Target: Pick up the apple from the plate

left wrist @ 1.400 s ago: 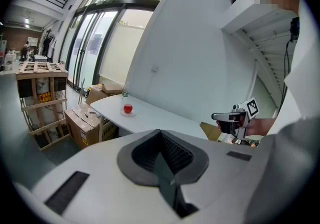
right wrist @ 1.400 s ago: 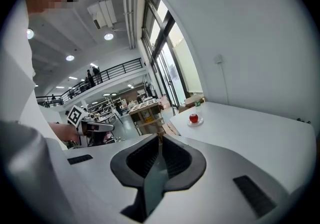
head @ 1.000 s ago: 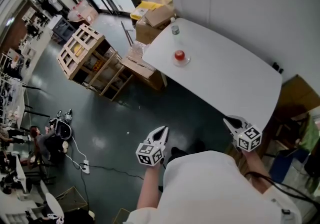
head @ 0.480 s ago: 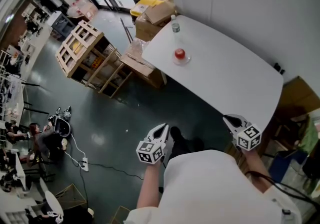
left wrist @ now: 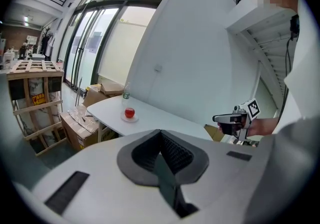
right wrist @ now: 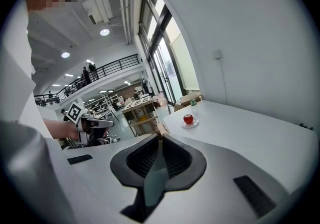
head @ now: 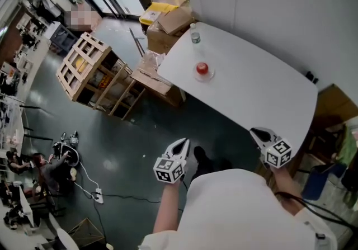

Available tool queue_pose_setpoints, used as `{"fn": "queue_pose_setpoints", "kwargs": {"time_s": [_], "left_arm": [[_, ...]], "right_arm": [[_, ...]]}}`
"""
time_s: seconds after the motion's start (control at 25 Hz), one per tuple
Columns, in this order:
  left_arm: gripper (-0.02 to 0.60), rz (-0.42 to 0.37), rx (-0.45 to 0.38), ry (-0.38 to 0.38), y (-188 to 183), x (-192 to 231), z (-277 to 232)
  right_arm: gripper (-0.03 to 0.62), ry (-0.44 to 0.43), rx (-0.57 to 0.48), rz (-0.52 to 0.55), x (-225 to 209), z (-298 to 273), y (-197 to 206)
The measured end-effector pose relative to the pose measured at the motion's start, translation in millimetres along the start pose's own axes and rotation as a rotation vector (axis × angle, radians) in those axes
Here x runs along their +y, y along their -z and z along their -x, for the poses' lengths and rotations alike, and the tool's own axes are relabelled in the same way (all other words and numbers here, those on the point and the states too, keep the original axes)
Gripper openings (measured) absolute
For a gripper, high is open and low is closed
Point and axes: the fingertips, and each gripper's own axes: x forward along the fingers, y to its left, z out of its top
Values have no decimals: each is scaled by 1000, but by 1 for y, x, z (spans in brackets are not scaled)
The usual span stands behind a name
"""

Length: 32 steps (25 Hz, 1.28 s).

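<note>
Red glossy apple [head: 202, 67], round plate [head: 209, 75]

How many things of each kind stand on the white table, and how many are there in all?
Apple: 1
Plate: 1
Bottle: 1
Total: 3

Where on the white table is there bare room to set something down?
Bare from the plate holding the apple all the way to the near end of the table, by the right gripper. The far end is taken: plate, apple, bottle at the corner. Beyond it, cardboard boxes crowd the floor.
</note>
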Motion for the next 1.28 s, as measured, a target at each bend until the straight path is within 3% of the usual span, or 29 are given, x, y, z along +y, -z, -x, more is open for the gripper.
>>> {"fn": "queue_pose_setpoints", "kwargs": {"time_s": [0.68,1.28], "left_arm": [[2,-65,79,152,-50,96,-40],[2,-64,102,196,-62,151,-40]], "right_arm": [[46,135,-1,-56,13,-85,-32],[46,178,-3,-98,26,-137,-45]]}}
